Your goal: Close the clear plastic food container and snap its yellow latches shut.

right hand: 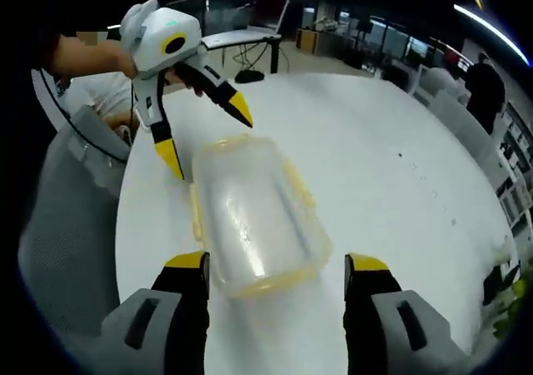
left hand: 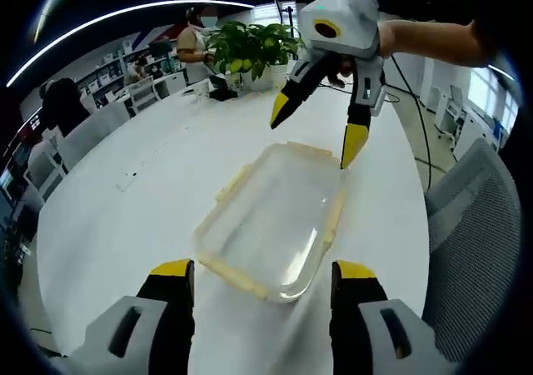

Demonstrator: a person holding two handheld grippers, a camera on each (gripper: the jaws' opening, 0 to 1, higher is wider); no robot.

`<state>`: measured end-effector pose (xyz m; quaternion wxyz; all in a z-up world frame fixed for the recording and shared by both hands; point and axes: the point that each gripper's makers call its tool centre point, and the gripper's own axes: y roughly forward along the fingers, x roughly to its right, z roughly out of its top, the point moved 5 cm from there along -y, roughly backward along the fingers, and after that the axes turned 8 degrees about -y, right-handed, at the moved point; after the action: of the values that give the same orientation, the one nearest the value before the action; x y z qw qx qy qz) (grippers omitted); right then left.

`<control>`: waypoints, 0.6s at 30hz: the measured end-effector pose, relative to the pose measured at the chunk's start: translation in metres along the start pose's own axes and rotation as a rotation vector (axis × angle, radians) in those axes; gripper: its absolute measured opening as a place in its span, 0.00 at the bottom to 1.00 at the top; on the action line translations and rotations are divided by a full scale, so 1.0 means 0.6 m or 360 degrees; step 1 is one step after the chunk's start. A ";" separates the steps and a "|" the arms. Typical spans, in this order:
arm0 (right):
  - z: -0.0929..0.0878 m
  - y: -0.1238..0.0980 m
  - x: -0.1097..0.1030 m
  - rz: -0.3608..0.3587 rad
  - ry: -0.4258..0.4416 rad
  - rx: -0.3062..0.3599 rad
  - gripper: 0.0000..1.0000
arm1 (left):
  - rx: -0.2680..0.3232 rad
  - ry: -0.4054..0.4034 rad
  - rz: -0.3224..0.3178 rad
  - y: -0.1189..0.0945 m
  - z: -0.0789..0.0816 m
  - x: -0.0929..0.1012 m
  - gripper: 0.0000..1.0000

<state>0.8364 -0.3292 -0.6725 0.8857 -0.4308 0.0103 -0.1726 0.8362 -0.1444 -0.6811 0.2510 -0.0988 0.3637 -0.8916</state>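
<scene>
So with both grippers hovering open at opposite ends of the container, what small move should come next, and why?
Probably lower the right gripper onto the yellow latch at its end of the container and press it down. The lid already appears to sit on the base, both grippers are open and touch nothing, and one of its fingertips hangs just beside that edge. The left gripper could steady the near end.

Both grippers are white-grey bodies with 2 black, yellow-tipped jaws.
</scene>
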 end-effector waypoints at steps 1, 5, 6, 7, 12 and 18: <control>-0.003 0.001 -0.002 -0.0005 0.0007 -0.0001 0.62 | -0.0005 0.0002 -0.0002 0.002 -0.001 0.000 0.62; -0.011 0.004 -0.006 -0.0029 0.0040 0.0002 0.61 | -0.0013 0.0005 -0.0009 0.007 -0.003 0.000 0.60; -0.013 0.006 -0.008 -0.0038 0.0051 0.0009 0.60 | -0.0013 0.0003 -0.0011 0.009 -0.004 -0.001 0.60; -0.013 0.006 -0.009 -0.0040 0.0052 0.0010 0.60 | -0.0016 0.0001 -0.0010 0.011 -0.005 -0.001 0.60; -0.009 0.009 -0.016 -0.0040 0.0119 0.0070 0.57 | -0.0006 0.0012 0.0004 0.011 -0.009 -0.002 0.58; -0.011 0.006 -0.024 -0.0066 0.0171 0.0098 0.59 | -0.0018 -0.0010 -0.0009 0.008 -0.019 0.002 0.54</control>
<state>0.8230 -0.3275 -0.6811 0.8929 -0.3937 0.0435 -0.2140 0.8329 -0.1414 -0.6926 0.2491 -0.1039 0.3676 -0.8899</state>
